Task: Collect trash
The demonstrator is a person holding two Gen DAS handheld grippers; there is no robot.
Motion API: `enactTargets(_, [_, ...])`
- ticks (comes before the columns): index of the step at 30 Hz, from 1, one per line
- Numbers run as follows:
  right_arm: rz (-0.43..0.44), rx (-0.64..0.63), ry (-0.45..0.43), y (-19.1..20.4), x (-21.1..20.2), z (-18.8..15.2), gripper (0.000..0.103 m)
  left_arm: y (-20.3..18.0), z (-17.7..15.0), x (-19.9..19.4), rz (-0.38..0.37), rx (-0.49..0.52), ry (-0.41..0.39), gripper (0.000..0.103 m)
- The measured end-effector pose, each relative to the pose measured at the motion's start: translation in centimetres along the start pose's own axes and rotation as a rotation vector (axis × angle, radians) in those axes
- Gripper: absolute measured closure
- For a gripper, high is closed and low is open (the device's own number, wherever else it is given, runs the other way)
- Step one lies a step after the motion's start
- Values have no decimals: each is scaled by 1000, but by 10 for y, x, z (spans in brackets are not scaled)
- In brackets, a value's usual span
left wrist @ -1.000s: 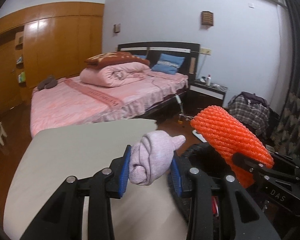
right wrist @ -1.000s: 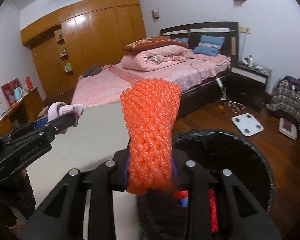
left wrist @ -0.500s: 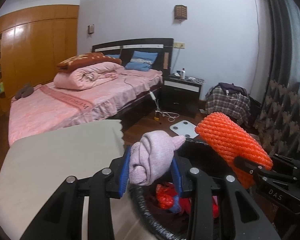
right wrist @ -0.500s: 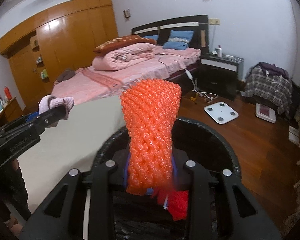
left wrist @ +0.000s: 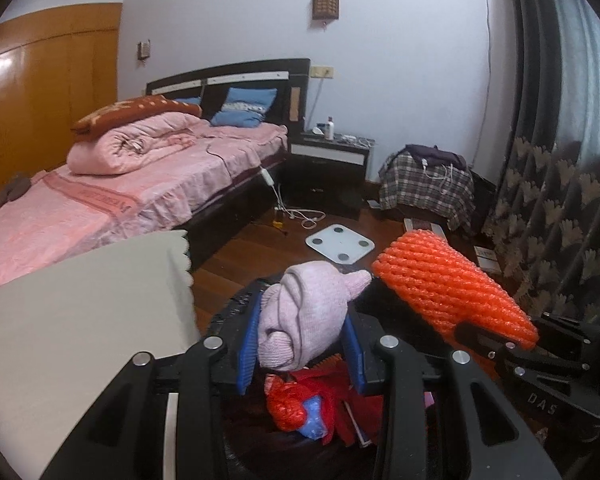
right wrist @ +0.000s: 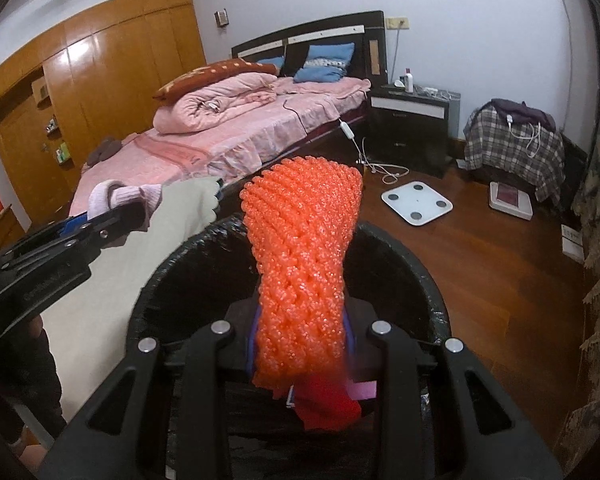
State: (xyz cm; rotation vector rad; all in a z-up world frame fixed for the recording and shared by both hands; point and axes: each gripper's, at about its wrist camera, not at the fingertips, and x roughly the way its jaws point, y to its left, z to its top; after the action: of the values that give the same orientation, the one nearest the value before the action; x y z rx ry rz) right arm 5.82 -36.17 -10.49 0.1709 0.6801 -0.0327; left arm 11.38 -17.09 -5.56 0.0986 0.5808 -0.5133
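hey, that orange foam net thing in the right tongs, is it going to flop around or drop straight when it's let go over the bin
The orange foam net stands up from the right tongs without drooping, so it is probably springy rather than floppy. Its open mesh suggests it is very light, so it may drift or bounce. It pinches narrow at the grip, so it likely squashes easily. The black bin sits right below.

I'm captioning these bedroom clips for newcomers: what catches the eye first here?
The bright orange foam net sleeve clamped in the right gripper, poised above the black-lined trash bin. Beside it, the left gripper pinches a rolled pale pink knitted sock over the same bin, with red trash already inside.
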Motion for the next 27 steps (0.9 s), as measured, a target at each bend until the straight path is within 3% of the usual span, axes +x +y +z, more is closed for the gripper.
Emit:
enactTargets(6, [-21, 2, 46, -10, 26, -8, 68, -6, -2, 31, -50, -2, 49, 65])
enactTargets(8, [-41, 0, 51, -15, 33, -10, 54, -6, -4, 40, -73, -6, 66, 52])
enactTargets(10, [-49, 1, 63, -19, 40, -12, 48, -5, -6, 47, -92, -10, 76, 47])
enactTargets(11, [-53, 1, 72, -21, 43, -13, 38, -5, -6, 49, -94, -12, 77, 43])
enactTargets(16, [-74, -14, 76, -25, 48, -17, 13, 0, -3, 51, -91, -25, 71, 30])
enactTargets(27, [-32, -32, 17, -9, 7, -6, 7, 39, 8, 1, 36, -54, 12, 9])
